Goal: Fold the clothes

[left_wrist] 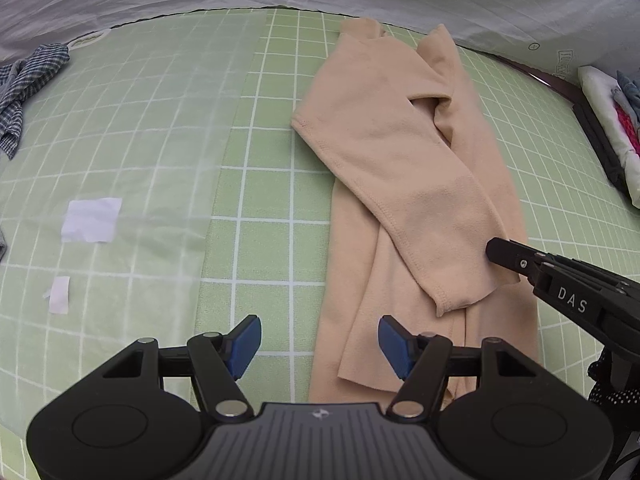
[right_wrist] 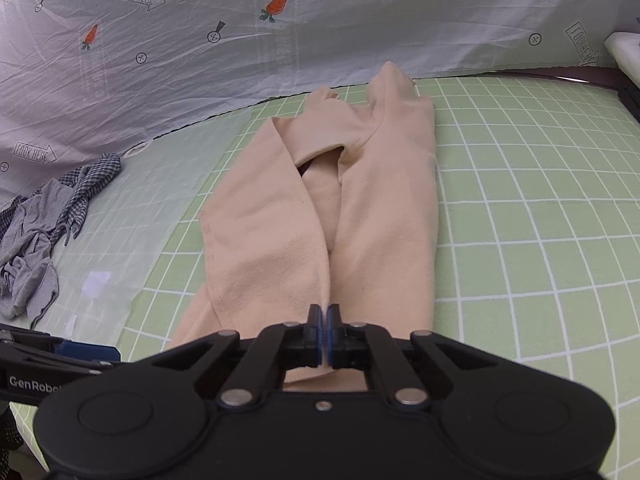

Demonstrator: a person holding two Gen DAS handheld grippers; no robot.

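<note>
A beige long-sleeved garment (left_wrist: 400, 168) lies lengthwise on the green checked mat (left_wrist: 260, 200), with both sleeves folded in over the body. My left gripper (left_wrist: 320, 344) is open above the garment's near left edge, and nothing sits between its blue pads (left_wrist: 246, 344). My right gripper (right_wrist: 324, 320) is shut, its pads pinching the fabric where the folded sleeve (right_wrist: 272, 248) meets the body. From the left wrist view the right gripper (left_wrist: 494, 249) reaches in from the right, its tip at the sleeve's edge. The left gripper's blue pad (right_wrist: 88, 350) shows at the lower left.
A crumpled checked and grey pile of clothes (right_wrist: 44, 232) lies at the mat's left. White paper scraps (left_wrist: 92, 220) lie on the mat. Folded items (left_wrist: 616, 120) are stacked at the far right. A printed sheet (right_wrist: 240, 40) rises behind the mat.
</note>
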